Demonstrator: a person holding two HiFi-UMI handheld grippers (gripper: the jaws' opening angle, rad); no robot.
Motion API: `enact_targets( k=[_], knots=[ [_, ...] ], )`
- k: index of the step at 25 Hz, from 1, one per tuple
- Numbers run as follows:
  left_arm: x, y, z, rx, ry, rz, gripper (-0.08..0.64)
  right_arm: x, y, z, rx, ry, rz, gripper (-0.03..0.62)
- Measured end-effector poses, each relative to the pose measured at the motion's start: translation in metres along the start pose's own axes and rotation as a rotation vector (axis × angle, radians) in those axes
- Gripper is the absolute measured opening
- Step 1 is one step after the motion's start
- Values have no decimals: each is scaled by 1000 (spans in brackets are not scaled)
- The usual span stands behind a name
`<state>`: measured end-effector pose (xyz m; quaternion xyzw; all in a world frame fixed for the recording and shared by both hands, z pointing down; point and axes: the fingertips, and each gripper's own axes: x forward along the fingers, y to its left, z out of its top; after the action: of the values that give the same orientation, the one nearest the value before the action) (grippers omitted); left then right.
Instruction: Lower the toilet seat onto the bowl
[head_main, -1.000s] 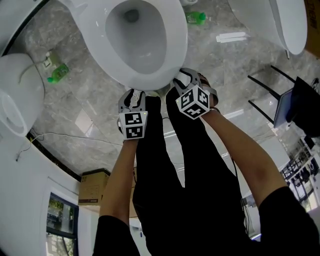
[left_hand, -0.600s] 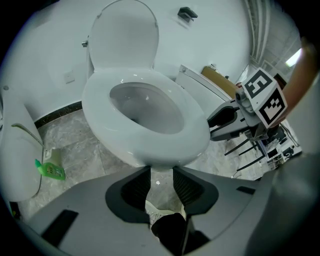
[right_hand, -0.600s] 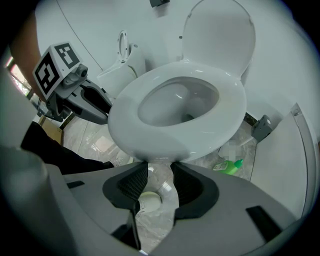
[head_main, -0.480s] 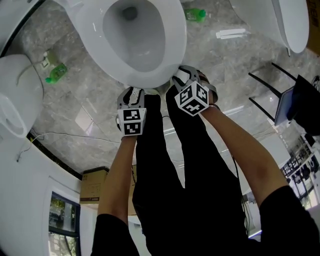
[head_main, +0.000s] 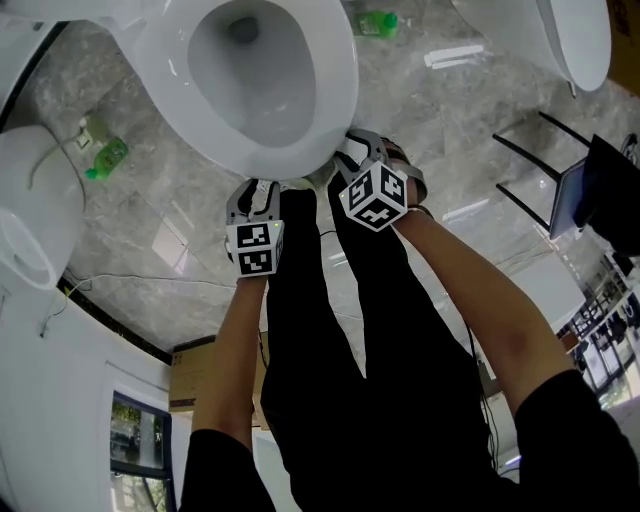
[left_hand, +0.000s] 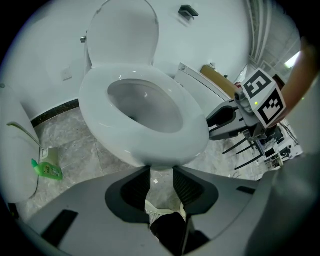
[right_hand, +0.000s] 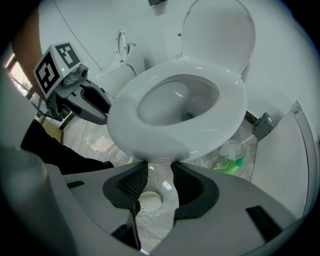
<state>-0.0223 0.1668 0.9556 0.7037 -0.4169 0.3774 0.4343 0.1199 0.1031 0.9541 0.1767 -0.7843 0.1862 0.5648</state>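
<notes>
**Left gripper** (left_hand: 161, 170): jaws a little apart with nothing held; grey floor and a white shoe (left_hand: 161, 216) show through the gap. The tips sit just under the front edge of the toilet seat (left_hand: 100, 105).

**Right gripper** (right_hand: 160, 167): jaws likewise parted and empty, also just below the seat's front edge. It lies beside the left one, the two near each other but apart.

**Toilet seat**: white ring lying flat on the bowl (left_hand: 145, 107).

**Bowl**: white inside, with a dark outlet (right_hand: 187, 116) at the bottom.

**Lid** (left_hand: 122, 30): upright against the wall behind.

**Floor** (head_main: 150, 230): grey marble.
- One green bottle (left_hand: 47, 170) lies to the left of the toilet.
- A second green bottle (right_hand: 227, 165) lies to its right.

**Surroundings:**
- Neighbouring white fixtures stand on either side.
- A cardboard box (head_main: 190, 375) is by the left wall.
- A black-framed stand (head_main: 540, 170) is at the right.
</notes>
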Motion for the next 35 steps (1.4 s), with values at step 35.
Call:
enact_targets(
  k=[35],
  knots=[
    [-168,-48,67,-88,-349,100,149,-204,-15,64,67,-306,-87,177]
  ],
)
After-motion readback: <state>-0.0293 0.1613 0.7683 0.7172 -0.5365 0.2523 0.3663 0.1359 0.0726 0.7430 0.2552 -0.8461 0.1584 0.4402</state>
